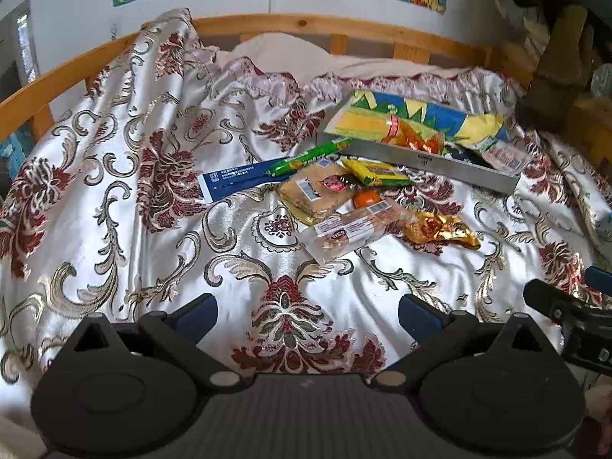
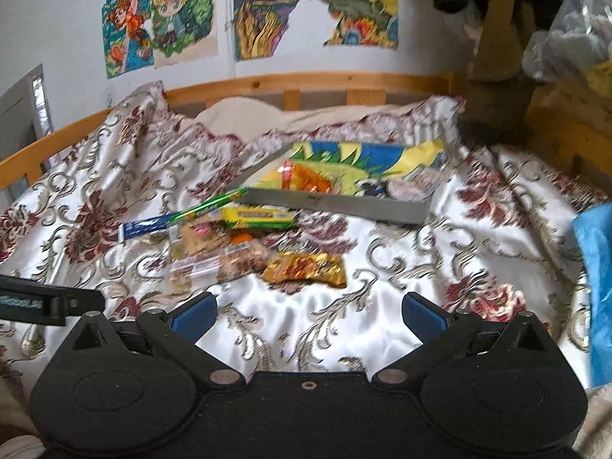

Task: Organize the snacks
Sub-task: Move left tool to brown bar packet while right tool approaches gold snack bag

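snacks heaped on a bed beside a grey tray, both grippers hanging back with nothing in them.

the left gripper point(image 1: 308, 311) and the right gripper point(image 2: 309, 311) each hover over the patterned bedspread point(image 1: 114, 199) with jaws spread wide, short of the pile. the grey tray point(image 1: 417, 162) lies toward the wooden headboard point(image 1: 306, 25) and holds a big yellow-and-blue bag point(image 1: 405, 114) and an orange wrapper point(image 1: 417, 137). just in front of it lie the loose snacks: a green stick point(image 1: 310, 157) leaning on the tray's corner, a blue box point(image 1: 233, 181), a yellow bar point(image 1: 378, 172), clear-wrapped biscuits point(image 1: 352, 229) and a gold packet point(image 1: 440, 229).
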